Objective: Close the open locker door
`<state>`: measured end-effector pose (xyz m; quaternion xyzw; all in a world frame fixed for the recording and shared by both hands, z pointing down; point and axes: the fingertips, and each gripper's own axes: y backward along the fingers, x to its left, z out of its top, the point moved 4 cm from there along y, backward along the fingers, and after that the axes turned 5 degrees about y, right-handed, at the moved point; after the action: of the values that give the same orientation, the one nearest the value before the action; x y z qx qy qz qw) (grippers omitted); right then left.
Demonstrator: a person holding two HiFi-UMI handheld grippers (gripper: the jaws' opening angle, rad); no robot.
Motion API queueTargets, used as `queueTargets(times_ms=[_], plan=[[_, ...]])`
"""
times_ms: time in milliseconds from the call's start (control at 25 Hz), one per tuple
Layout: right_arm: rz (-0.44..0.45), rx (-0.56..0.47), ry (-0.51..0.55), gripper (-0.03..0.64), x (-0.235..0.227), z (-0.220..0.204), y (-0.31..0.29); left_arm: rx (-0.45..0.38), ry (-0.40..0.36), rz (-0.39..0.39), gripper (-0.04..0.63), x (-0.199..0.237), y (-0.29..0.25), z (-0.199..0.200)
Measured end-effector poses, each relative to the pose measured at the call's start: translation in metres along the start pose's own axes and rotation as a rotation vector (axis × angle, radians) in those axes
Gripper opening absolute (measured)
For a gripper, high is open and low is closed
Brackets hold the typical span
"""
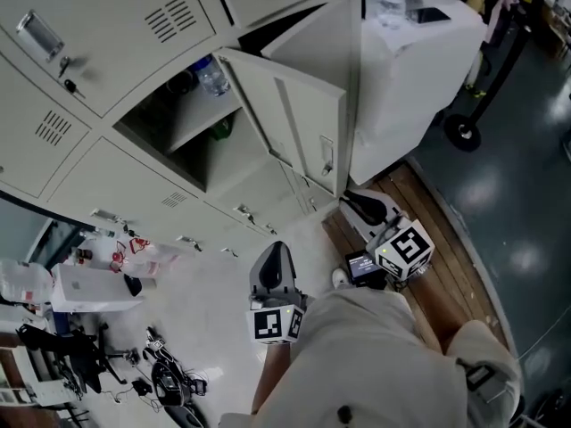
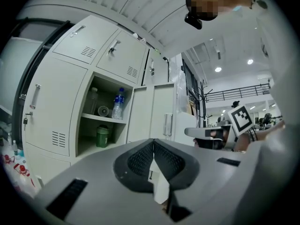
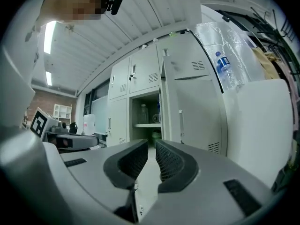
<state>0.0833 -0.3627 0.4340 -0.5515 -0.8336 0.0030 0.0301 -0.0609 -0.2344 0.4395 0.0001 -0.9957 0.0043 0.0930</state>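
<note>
Both grippers are up and level, aimed at the bank of lockers (image 1: 116, 34), and neither carries a thing. The left gripper (image 1: 273, 259) has its jaw tips pressed together; the right gripper (image 1: 357, 201) is all but closed, just a sliver of gap with nothing in it. That looks like a blunt nose for pushing, not a grasp. The open locker door (image 1: 299, 119) stands swung out from its compartment, well apart from both grippers, with its vented outer face towards the right gripper, which seems best placed to shove it home. Inside, a water bottle (image 1: 212, 77) sits on the shelf (image 2: 105, 118) and a green cup (image 2: 102, 136) below, both clear of the doorway. A white cabinet (image 1: 401, 69) stands just beside the lockers, on a wooden floor strip (image 1: 446, 275).
</note>
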Motion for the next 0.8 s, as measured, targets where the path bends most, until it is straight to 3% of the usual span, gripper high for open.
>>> queueTargets(times_ms=[80, 120, 160, 480, 800], plan=[[0.018, -0.017, 0.007, 0.062, -0.017, 0.005, -0.005, 0.005, -0.007, 0.005, 0.008, -0.004, -0.005, -0.001], [0.029, -0.031, -0.004, 0.135, -0.024, 0.007, -0.008, 0.008, -0.012, 0.009, 0.008, -0.005, -0.007, -0.001], [0.042, -0.043, -0.014, 0.167, -0.03, 0.01, -0.011, 0.012, -0.017, 0.015, 0.008, -0.005, -0.009, -0.001], [0.154, -0.075, -0.014, 0.221, -0.059, 0.015, -0.037, 0.013, -0.026, 0.072, 0.008, -0.001, -0.015, -0.003], [0.231, -0.045, 0.026, 0.22, -0.064, 0.015, -0.053, 0.019, -0.029, 0.11, 0.008, 0.005, -0.015, -0.004]])
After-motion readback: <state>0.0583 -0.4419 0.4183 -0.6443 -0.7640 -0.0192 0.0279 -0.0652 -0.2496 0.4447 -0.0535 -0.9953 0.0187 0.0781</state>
